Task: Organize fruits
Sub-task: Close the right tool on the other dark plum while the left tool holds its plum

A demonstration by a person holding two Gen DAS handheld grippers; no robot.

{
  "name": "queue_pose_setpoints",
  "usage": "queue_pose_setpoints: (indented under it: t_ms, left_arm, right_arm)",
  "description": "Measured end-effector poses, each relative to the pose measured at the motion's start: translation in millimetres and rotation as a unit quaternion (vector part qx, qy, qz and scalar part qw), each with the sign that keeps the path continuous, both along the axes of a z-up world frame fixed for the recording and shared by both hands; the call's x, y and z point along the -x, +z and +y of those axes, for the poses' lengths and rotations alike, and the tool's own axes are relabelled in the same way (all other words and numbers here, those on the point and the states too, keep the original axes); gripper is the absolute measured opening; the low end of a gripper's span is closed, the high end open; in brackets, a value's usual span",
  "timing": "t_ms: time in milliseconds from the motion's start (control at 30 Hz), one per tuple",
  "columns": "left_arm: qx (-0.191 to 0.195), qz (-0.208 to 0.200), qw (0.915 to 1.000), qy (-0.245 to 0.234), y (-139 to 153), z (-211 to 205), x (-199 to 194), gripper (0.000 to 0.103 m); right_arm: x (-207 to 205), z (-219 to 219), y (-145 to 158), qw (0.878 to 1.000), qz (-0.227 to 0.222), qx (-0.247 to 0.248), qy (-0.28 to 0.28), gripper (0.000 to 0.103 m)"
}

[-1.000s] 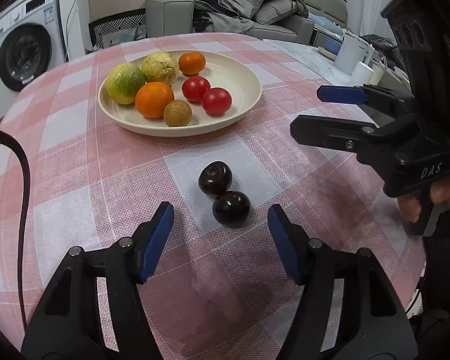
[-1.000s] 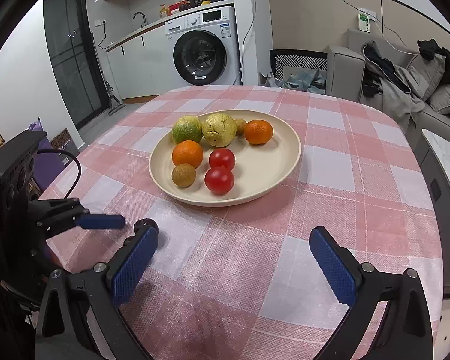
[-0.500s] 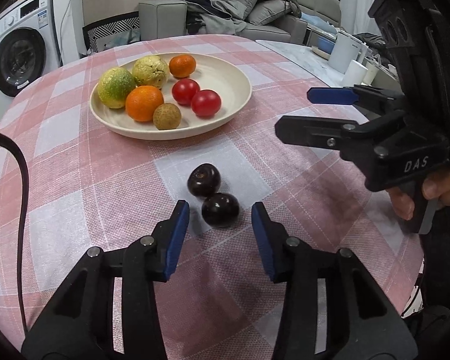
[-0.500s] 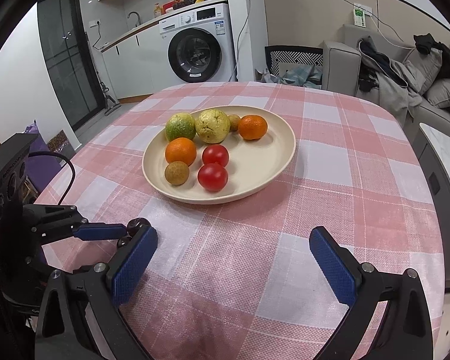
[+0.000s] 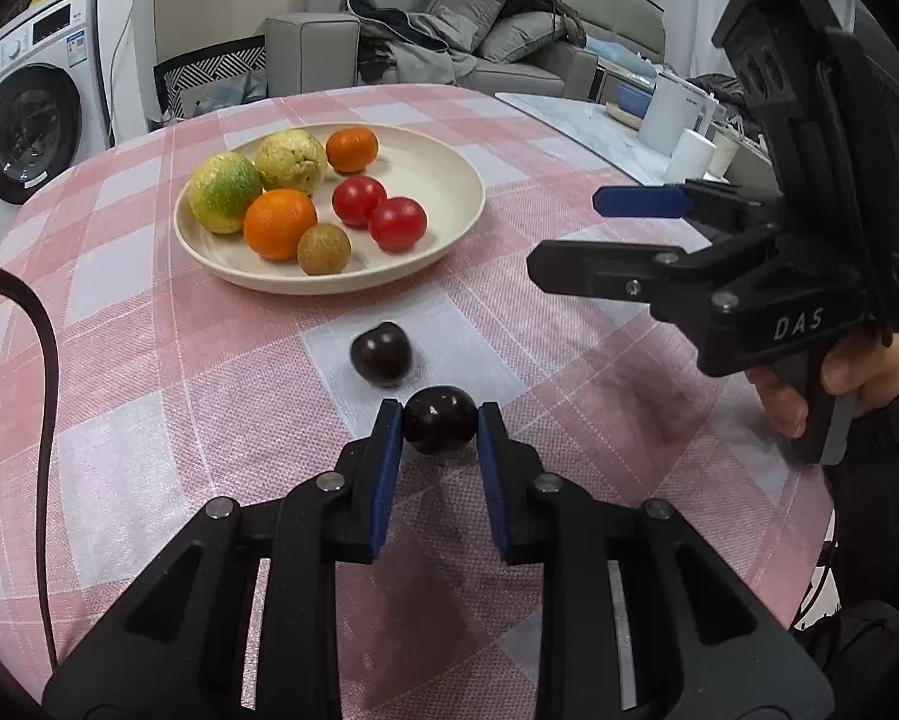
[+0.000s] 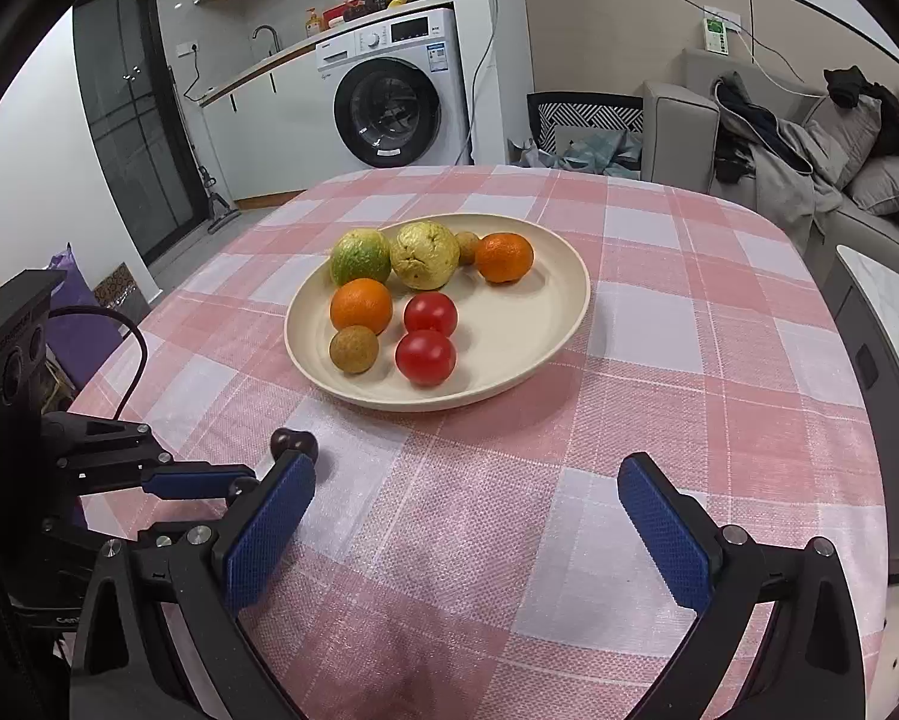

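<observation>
Between the left claw's (image 5: 440, 423) pads, the near plum (image 5: 440, 427) is now squeezed; the jaws just closed. Next it likely goes to the plate (image 5: 455, 228) at 11 o'clock. Right claw (image 6: 467, 516) gapes empty.

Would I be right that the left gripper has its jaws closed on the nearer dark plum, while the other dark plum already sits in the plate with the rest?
Not quite. The left gripper is shut on the nearer dark plum, but the other dark plum lies on the tablecloth, short of the plate, as the left wrist view shows.
</observation>
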State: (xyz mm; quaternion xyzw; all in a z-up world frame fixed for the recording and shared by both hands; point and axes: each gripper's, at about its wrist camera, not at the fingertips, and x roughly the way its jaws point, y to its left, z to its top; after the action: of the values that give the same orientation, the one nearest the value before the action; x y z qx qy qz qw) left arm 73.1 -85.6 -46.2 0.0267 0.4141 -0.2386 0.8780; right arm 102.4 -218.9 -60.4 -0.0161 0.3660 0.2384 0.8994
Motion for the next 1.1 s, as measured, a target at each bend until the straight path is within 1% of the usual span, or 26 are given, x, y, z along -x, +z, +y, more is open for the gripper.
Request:
queue_pose_setpoints:
  t_ms: [100,200,333,400,433,467,633,733,800,867,1033,1100]
  left_arm:
    - [0.008,-0.014,0.9999,0.007,8,7,1,0.022]
    - [0.026,-0.034,0.9989,0.018,19,19,2,0.022]
    - [0.039,-0.053,0.9967,0.047,30,38,0,0.022]
    - [0.046,-0.058,0.9955,0.059,34,47,-1,0.022]
    - [0.047,-0.061,0.9948,0.067,35,51,-1,0.022]
    - [0.049,-0.063,0.9941,0.073,36,55,-2,0.022]
    - [0.052,-0.065,0.9924,0.091,37,67,-5,0.022]
    - [0.049,-0.066,0.9917,0.099,36,71,-5,0.022]
    - [0.050,-0.065,0.9913,0.103,36,72,-4,0.022]
    - [0.048,-0.066,0.9908,0.107,36,73,-3,0.022]
    - [0.048,-0.068,0.9903,0.112,35,74,-4,0.022]
    - [0.048,-0.068,0.9902,0.112,35,74,-4,0.022]
  right_arm:
    - [-1,1,0,1.000,0.002,-0.001,-0.001,0.103]
    - [-2,4,-2,1.000,0.013,-0.008,0.003,0.103]
    - [-2,11,-5,0.999,0.030,-0.029,0.013,0.102]
    - [0,19,-7,0.998,0.037,-0.032,0.027,0.093]
    - [1,23,-8,0.998,0.038,-0.031,0.033,0.082]
    - [2,28,-8,0.998,0.040,-0.028,0.040,0.078]
    - [9,51,-11,0.996,0.043,-0.028,0.074,0.078]
    - [12,63,-12,0.995,0.041,-0.018,0.085,0.077]
    - [12,70,-14,0.995,0.044,-0.014,0.090,0.073]
    - [10,76,-17,0.994,0.049,-0.009,0.094,0.062]
    - [6,89,-20,0.993,0.056,-0.004,0.101,0.056]
    - [5,94,-21,0.993,0.056,0.002,0.100,0.047]
